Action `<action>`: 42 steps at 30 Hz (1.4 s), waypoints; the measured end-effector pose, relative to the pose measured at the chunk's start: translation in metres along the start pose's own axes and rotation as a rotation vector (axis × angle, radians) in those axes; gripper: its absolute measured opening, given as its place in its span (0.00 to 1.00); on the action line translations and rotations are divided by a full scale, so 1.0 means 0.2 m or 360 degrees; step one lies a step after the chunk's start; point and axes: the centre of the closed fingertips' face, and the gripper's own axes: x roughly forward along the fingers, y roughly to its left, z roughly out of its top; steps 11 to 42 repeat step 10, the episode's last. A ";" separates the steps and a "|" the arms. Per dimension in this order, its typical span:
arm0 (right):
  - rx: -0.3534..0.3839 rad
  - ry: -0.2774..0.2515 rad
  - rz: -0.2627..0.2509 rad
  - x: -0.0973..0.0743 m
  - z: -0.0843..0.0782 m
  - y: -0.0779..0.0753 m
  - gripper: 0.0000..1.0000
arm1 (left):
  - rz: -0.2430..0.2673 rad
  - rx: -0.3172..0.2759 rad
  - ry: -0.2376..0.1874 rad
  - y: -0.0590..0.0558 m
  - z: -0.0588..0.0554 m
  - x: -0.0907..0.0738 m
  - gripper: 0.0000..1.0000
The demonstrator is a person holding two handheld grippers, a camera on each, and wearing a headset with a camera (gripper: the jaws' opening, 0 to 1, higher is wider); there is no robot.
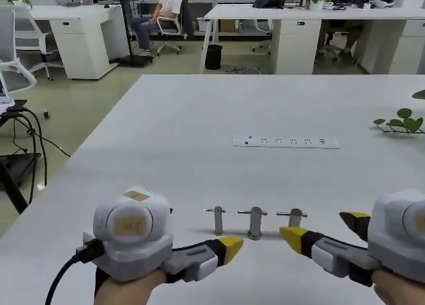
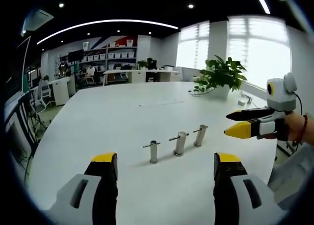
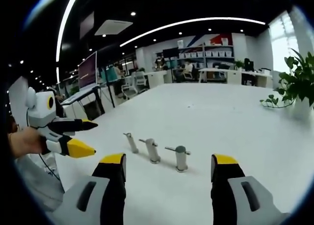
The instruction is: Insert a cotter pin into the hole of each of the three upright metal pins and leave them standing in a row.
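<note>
Metal pins (image 1: 255,223) stand in a row at lower centre of the head view, on the white table (image 1: 199,119). Left gripper (image 1: 229,248) and right gripper (image 1: 322,226) flank them, jaws spread, empty; a careless swing could topple one. Right gripper view, middle left, shows both left jaws parted; head view shows one tip. Cotter pins (image 2: 175,137) sit crosswise.
</note>
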 end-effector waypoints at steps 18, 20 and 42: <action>0.0019 -0.0040 0.0022 0.01 0.01 0.01 0.67 | 0.0028 -0.0008 0.0009 0.02 -0.03 0.00 0.78; 0.0019 -0.0040 0.0022 0.01 0.01 0.01 0.67 | 0.0028 -0.0008 0.0009 0.02 -0.03 0.00 0.78; 0.0019 -0.0040 0.0022 0.01 0.01 0.01 0.67 | 0.0028 -0.0008 0.0009 0.02 -0.03 0.00 0.78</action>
